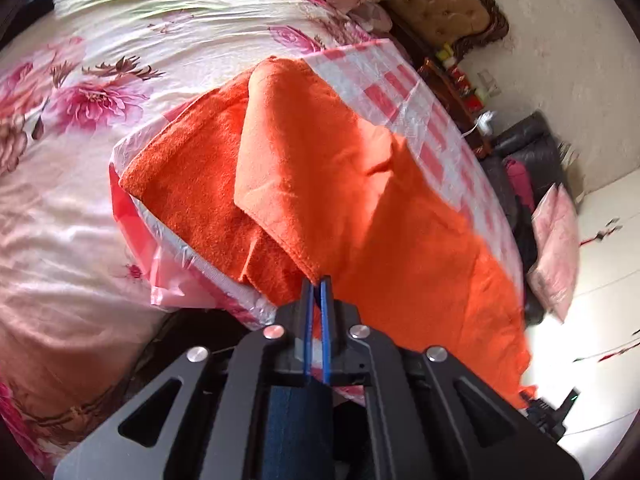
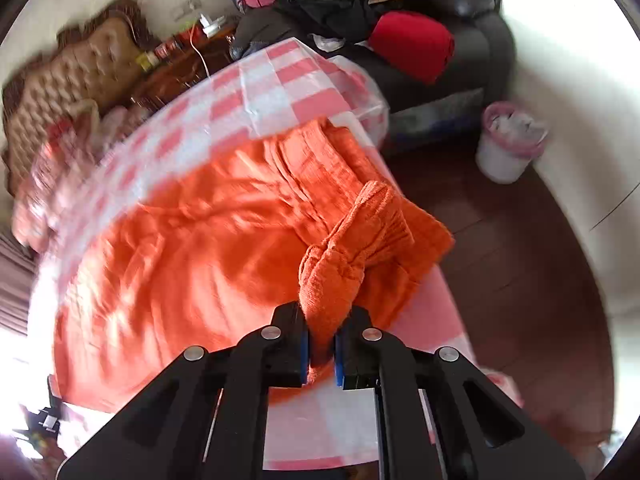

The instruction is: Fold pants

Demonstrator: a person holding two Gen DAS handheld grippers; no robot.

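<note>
Pants [image 1: 328,184], orange, lie spread on a pink-and-white checked plastic sheet [image 1: 404,92] over the floral bed [image 1: 120,60], the left gripper [image 1: 318,284] at 6 o'clock pinching a hem edge, the right gripper [image 2: 322,320] clamped on a bunched wad of fabric.

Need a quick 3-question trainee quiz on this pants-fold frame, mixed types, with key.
1. True or false: the left gripper is shut on a thin edge of the orange pants.
2. What does the right gripper hold? A) a bunched part of the orange pants B) the checkered plastic sheet C) nothing
3. Fill in: the pants lie on a pink-and-white ____ plastic sheet spread over the floral bedspread.

Key: 1 true; 2 A; 3 checkered
</note>
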